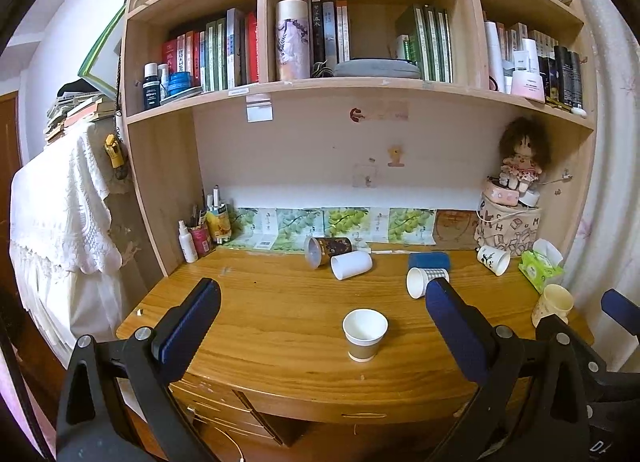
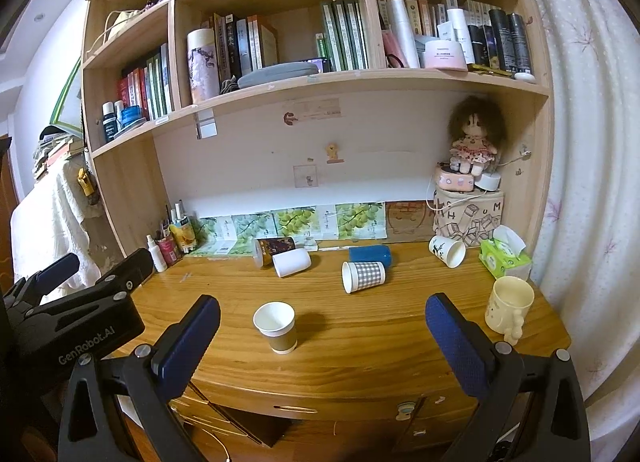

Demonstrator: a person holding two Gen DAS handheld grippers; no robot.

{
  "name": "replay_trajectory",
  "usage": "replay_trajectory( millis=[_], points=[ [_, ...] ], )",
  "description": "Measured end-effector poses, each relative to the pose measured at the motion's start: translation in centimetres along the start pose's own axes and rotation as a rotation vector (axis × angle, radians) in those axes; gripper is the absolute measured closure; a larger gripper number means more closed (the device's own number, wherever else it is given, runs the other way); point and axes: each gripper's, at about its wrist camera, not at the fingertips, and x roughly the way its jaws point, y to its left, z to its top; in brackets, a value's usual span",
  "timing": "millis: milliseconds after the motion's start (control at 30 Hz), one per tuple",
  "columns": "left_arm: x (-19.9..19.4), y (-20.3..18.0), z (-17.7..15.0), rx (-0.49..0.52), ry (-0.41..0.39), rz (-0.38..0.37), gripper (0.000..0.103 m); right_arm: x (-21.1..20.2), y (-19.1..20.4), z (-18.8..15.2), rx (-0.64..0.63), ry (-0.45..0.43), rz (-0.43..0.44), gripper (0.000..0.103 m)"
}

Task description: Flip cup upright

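Nearest, the left gripper (image 1: 322,304) and the right gripper (image 2: 322,316) both hang above the front edge of the curved wooden desk (image 2: 360,350), each with its blue-padded jaws spread wide and nothing between them. Just beyond, a small paper cup with a white rim and brown base (image 1: 365,334) stands upright near the front of the desk, mouth up, touching neither gripper. Off to the right, close to the desk's edge, stands a cream ceramic mug (image 2: 509,308). Farther back, a white paper cup with a grey checked pattern (image 2: 363,276) lies on its side, just in front of a blue cylindrical cup (image 2: 370,254) also lying down. To the left of these a plain white paper cup (image 2: 291,262) lies on its side against a dark brown printed cup (image 2: 274,249), likewise tipped over. At the rear right, a white cup with a black drawing (image 2: 447,250) lies tilted near a green tissue pack (image 2: 505,258).
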Motion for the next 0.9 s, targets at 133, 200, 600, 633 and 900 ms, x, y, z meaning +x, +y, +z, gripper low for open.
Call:
replay_trajectory(
  millis=[133, 200, 600, 633, 900],
  points=[
    [-0.07, -0.13, -0.04, 0.002, 0.001, -0.002, 0.001, 0.09, -0.14, 0.02, -0.001, 0.005, 0.006, 0.0],
    [-0.09, -0.12, -0.04, 0.002, 0.001, -0.001, 0.001, 0.1, -0.13, 0.03, -0.001, 0.005, 0.006, 0.0],
    [-0.24, -0.01, -0.1, 0.0, -0.004, -0.003, 0.001, 0.06, 0.23, -0.12, -0.01, 0.014, 0.011, 0.0],
    [-0.36, 0.0, -0.13, -0.001, -0.004, -0.002, 0.001, 0.03, 0.25, -0.11, -0.01, 0.014, 0.012, 0.0],
    [-0.52, 0.1, -0.18, -0.004, -0.005, -0.003, 0.001, -0.01, 0.45, -0.23, -0.015, 0.019, 0.017, 0.0]
  ],
)
